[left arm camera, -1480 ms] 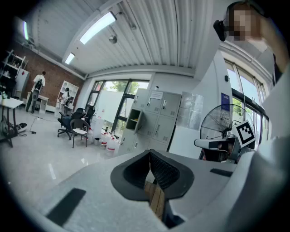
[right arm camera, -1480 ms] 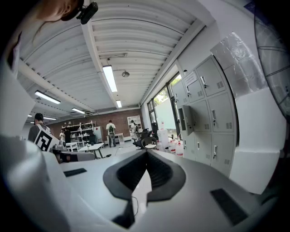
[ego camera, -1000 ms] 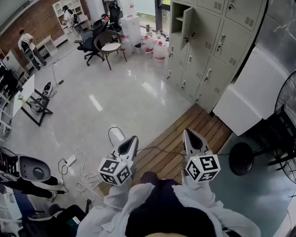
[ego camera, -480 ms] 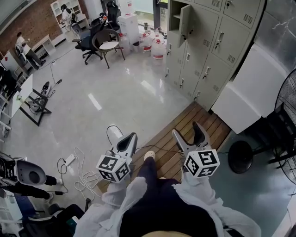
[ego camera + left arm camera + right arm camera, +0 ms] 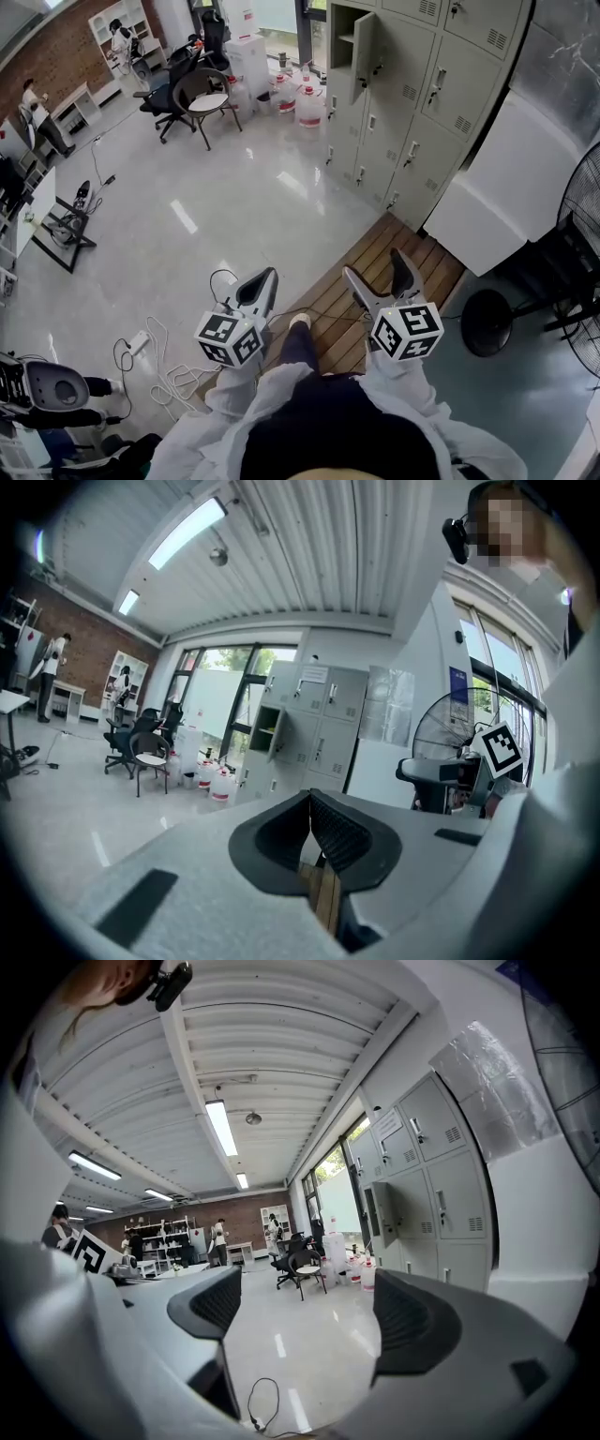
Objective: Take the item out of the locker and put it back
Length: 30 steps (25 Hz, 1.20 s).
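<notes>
The bank of grey lockers [image 5: 412,84] stands far ahead at the upper right, with one upper door [image 5: 361,47] swung open; what is inside that compartment I cannot make out. It also shows in the left gripper view as lockers [image 5: 314,728] and in the right gripper view as lockers [image 5: 427,1176]. My left gripper [image 5: 260,286] is held low over the floor, shut and empty [image 5: 310,803]. My right gripper [image 5: 377,270] hovers over the wooden platform. Its jaws have just been opening and stand wide apart [image 5: 305,1307] with nothing between them.
A wooden platform [image 5: 417,246] leads toward the lockers. A white panel [image 5: 502,192] leans at the right, with fans [image 5: 577,234] beside it. Water jugs [image 5: 307,105] and chairs [image 5: 197,94] stand past the lockers. Cables [image 5: 169,370] lie on the floor at the left.
The right gripper's jaws went from shut to wide open. Both grippers and the view moved forward toward the lockers, and a foot stepped onto the platform.
</notes>
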### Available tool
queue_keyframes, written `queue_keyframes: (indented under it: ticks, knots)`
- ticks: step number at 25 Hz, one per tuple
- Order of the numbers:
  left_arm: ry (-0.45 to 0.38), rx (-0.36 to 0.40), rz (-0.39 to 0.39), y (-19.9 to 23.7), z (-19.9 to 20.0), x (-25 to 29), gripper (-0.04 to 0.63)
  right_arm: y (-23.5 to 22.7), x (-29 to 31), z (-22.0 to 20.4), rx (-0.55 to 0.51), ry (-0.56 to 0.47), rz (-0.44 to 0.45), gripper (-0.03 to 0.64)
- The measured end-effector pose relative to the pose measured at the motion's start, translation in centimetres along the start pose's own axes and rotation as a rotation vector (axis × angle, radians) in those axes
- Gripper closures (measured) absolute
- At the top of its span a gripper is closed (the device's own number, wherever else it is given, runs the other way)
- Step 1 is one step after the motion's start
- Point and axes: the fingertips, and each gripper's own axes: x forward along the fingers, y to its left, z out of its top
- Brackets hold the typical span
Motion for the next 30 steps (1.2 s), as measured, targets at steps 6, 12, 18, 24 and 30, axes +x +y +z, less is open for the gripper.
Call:
queue_keyframes:
  ticks: [6,12,18,24,30]
  knots:
    - [-0.013,0.019,-0.023,5.2,1.2,5.4,0.588,-1.6,6.4,0.1,-0.021,-0.013,0.009,0.142]
    - [-0.024,0.04,-0.06,10.8,4.0,12.4,0.588,-3.5,14.5,1.4,-0.03,-0.018,-0.008,0.126]
    - [-0.001,0.077,-0.118,16.0,3.3,18.5,0.588,-6.4,21.9,1.2,-0.025,-0.063,-0.025,0.126]
    - [-0.002,0.06,-0.111,20.6,2.1,22.2,0.588,-7.4,27.6,0.5,-0.013,-0.085,-0.004,0.126]
    - [0.027,0.059,-0.103,22.0,1.8,24.3,0.588,-8.4,29.9,0.5,0.064,-0.084,0.033,0.126]
